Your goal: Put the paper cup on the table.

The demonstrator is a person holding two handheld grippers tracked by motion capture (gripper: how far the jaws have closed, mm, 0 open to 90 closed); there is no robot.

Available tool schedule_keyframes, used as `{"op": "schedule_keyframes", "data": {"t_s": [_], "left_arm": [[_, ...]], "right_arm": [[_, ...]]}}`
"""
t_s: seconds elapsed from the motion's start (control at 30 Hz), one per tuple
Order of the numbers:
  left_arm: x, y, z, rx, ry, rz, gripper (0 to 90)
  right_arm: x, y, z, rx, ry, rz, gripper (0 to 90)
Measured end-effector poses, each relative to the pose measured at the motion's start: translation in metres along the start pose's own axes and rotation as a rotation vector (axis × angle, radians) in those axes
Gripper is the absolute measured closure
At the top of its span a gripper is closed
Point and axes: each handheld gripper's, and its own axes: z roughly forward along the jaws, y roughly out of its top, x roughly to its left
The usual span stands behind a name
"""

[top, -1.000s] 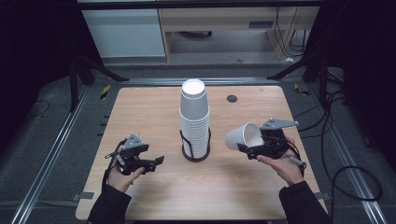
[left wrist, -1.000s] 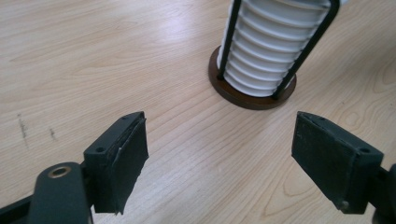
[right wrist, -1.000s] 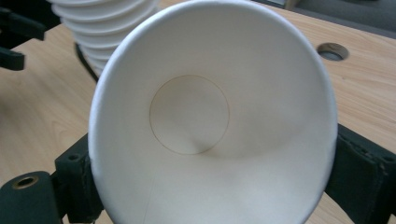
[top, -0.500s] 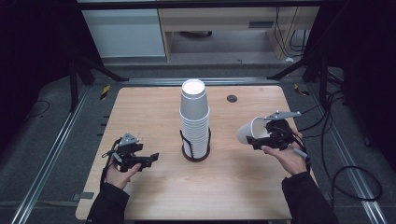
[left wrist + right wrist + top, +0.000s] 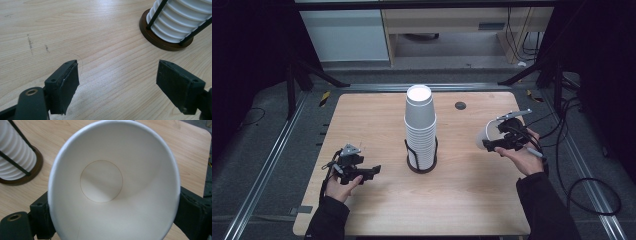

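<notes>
One white paper cup sits clamped in your right gripper; your left gripper jaws gape empty over the counter.

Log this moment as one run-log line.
right gripper: shut on white paper cup | left gripper: jaws open, nothing between | white cup stack: upside down in black wire holder

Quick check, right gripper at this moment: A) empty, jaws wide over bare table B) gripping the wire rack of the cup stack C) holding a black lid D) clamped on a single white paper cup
D: the right gripper has its jaws on either side of a white paper cup, whose open mouth faces the right gripper view, held apart from the cup stack.
</notes>
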Motion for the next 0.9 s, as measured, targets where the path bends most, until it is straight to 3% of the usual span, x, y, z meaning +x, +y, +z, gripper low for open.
{"op": "schedule_keyframes", "data": {"t_s": [0.33,0.57,0.9], "left_arm": [[0.003,0.001,-0.002,-0.004,-0.003,-0.003,17.5],[0.004,0.001,-0.004,-0.006,0.004,-0.004,17.3],[0.004,0.002,-0.005,-0.004,0.004,0.002,17.1]], "right_arm": [[-0.01,-0.002,0.016,0.09,-0.05,0.016,9.3],[-0.015,-0.005,0.029,0.165,-0.088,-0.001,9.1],[-0.024,-0.008,0.038,0.245,-0.102,-0.011,8.8]]}}
